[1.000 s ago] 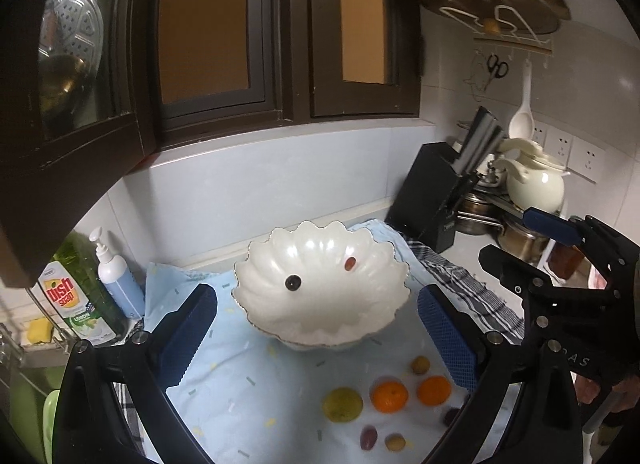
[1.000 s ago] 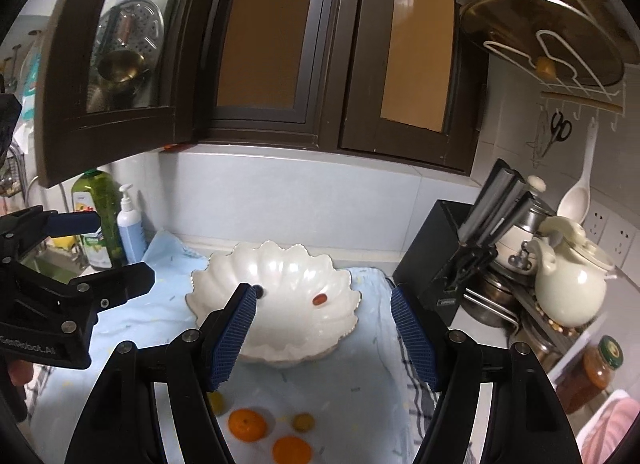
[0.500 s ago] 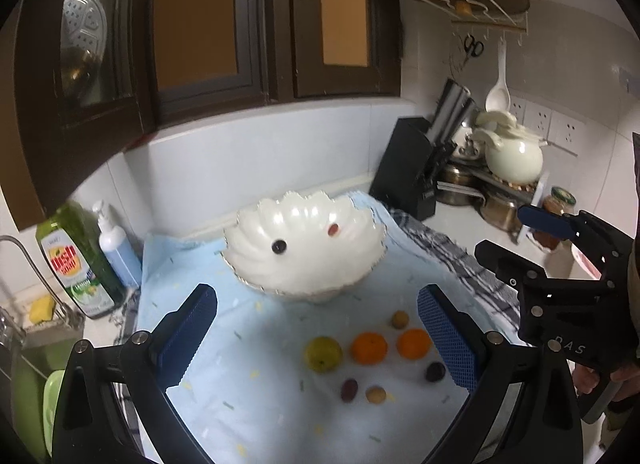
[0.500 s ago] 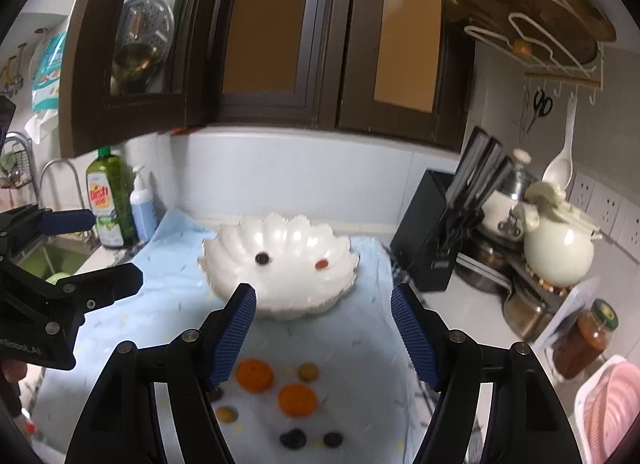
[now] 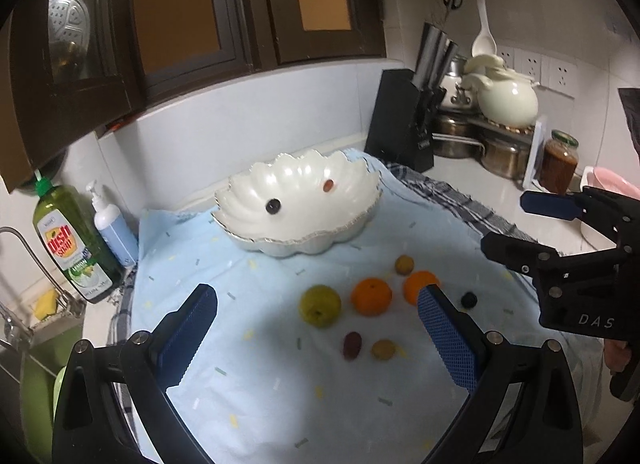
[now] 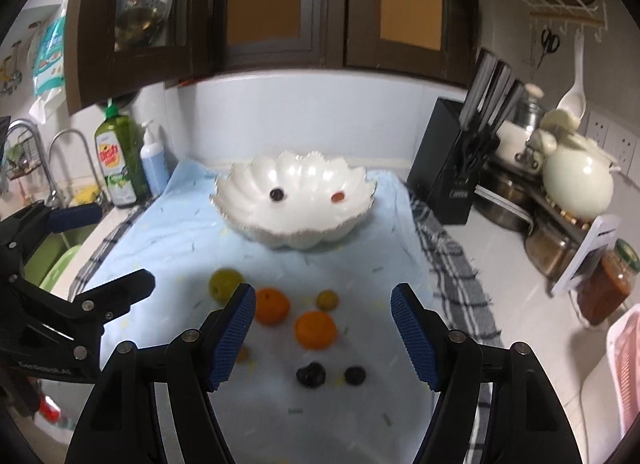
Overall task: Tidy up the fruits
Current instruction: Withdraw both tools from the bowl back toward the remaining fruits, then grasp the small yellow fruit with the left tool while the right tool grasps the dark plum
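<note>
My left gripper [image 5: 318, 338] and right gripper [image 6: 322, 334] both tilt downward side by side, jaws wide apart, gripping nothing.

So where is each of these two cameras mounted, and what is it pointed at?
Left wrist view: sits on the left gripper, looking forward and down at the white scalloped bowl and loose fruit on the blue cloth; its open blue-padded fingers show, plus the right gripper at the right edge.
Right wrist view: sits on the right gripper, facing the same bowl; the left gripper shows at the left edge.
Shared: bowl, cloth, two oranges, knife block.
</note>
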`<state>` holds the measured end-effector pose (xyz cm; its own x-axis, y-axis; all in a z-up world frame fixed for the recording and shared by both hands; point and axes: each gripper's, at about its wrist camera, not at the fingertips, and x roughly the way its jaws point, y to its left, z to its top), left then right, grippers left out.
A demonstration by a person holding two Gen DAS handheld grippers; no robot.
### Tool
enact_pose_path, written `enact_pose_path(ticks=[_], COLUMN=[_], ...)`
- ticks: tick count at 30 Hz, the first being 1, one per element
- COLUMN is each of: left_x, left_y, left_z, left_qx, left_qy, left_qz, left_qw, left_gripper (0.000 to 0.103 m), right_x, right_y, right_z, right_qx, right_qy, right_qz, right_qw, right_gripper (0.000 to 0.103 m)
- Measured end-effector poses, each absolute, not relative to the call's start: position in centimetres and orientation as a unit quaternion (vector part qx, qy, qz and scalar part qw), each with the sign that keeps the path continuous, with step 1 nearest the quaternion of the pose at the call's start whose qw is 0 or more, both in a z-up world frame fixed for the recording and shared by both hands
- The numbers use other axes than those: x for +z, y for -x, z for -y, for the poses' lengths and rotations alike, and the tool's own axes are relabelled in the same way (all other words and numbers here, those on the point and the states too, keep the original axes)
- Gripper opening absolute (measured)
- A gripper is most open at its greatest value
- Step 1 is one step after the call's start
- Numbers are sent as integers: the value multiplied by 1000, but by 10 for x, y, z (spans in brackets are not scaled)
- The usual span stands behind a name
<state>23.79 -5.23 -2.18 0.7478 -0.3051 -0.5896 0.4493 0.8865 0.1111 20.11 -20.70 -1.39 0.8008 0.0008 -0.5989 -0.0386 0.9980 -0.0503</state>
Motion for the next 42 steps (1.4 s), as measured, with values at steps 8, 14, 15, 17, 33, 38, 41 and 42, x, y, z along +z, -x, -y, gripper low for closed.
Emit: enact_pose_path(ticks=[8,14,15,17,33,38,41,42], left_x=[-56,-78,-80,-87,-125,-134,-136,-137], left_y=[-234,-233,-234,-234,-248,-252,-254,-254], left_z=[63,72,72,74,89,93,95,96], left_qx=[-214,-221,-222,-227,-259,-264,-272,-274], left_qy=[-139,-158,-160,-162,-155,-165,-165,-165], left_qz=[-320,-328,-329,-334,-382,-393,-395,-396], left_qw=[912,905,904,901,873,865,862,861], left_gripper=[99,91,89,84,58,45,40,39], right_x=[-42,-63,-66,-72,-111,-119,-122,-123], right_y=[-199,-200,-200,-201,-214,-217,-219,-219], right_z=[204,201,201,199,204,208,209,210], right_qx=[15,16,15,19,31,34,32,34], right_qy=[30,48,50,55,9,5,9,7], right_qz=[-348,-358,-361,-363,-403,-415,-419,-421], right_qw=[937,932,931,930,915,909,907,907], right_gripper=[71,71,71,71,57,52,50,48])
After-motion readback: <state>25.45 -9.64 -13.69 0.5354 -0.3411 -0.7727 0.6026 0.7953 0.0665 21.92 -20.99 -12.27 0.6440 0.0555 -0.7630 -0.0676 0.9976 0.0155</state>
